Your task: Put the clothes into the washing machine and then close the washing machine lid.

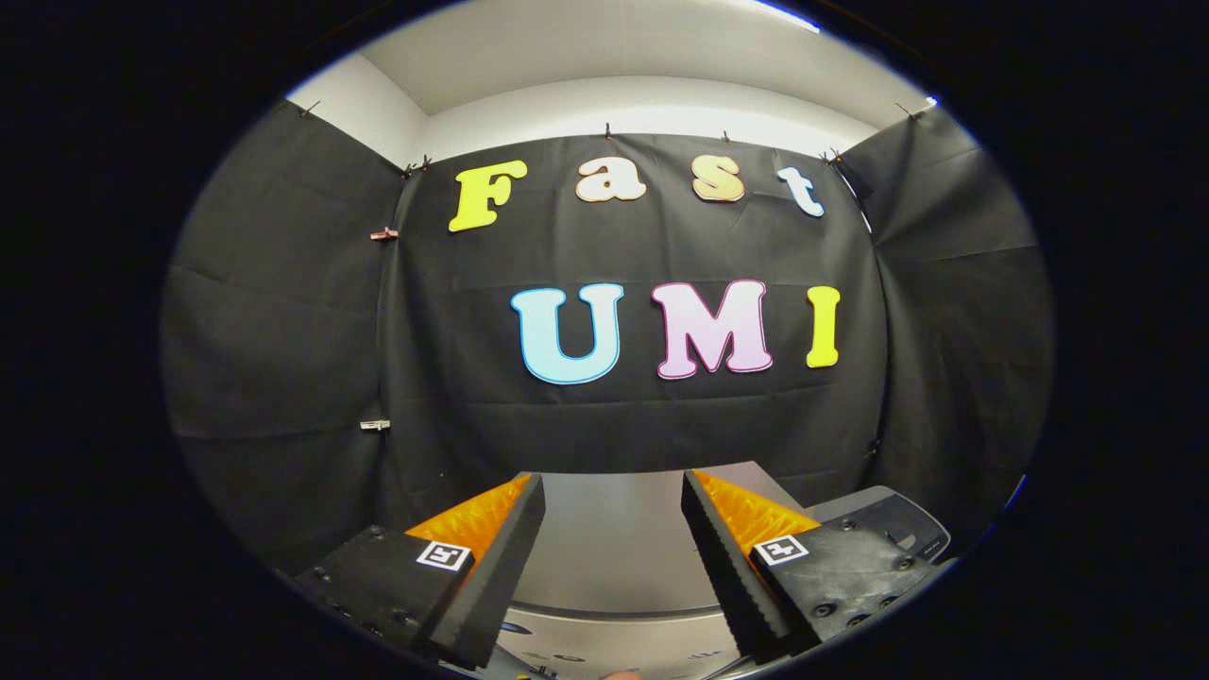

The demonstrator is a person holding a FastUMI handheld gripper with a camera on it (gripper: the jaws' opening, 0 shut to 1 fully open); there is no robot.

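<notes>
- Washing machine (614, 538) is sitting low beneath and between the fingers, showing a pale grey flat top that looks like the lid lying down, with a lighter front band (perhaps a control strip, too small to tell) peeking out nearest the camera.
- Clothes are not appearing anywhere ahead of the fingers, so I am judging that either they are already inside under that flat lid or they are lying somewhere behind the camera; the picture is not settling which.
- Progress is therefore looking either near its end or barely begun, and what is left is hanging on whether that grey surface really is a closed lid.
- Booth wall (283, 331) of black cloth is wrapping round three sides beyond the machine, pinned up with small clips, with a plain white wall and ceiling (642, 66) showing above it.
- Dark grey panel (888, 524) is resting just beside the right-hand finger, at the machine's far right corner.
- Gripper (614, 491) is hovering with its fingers spread well apart and holding nothing, the grey top showing plainly through the gap.
</notes>
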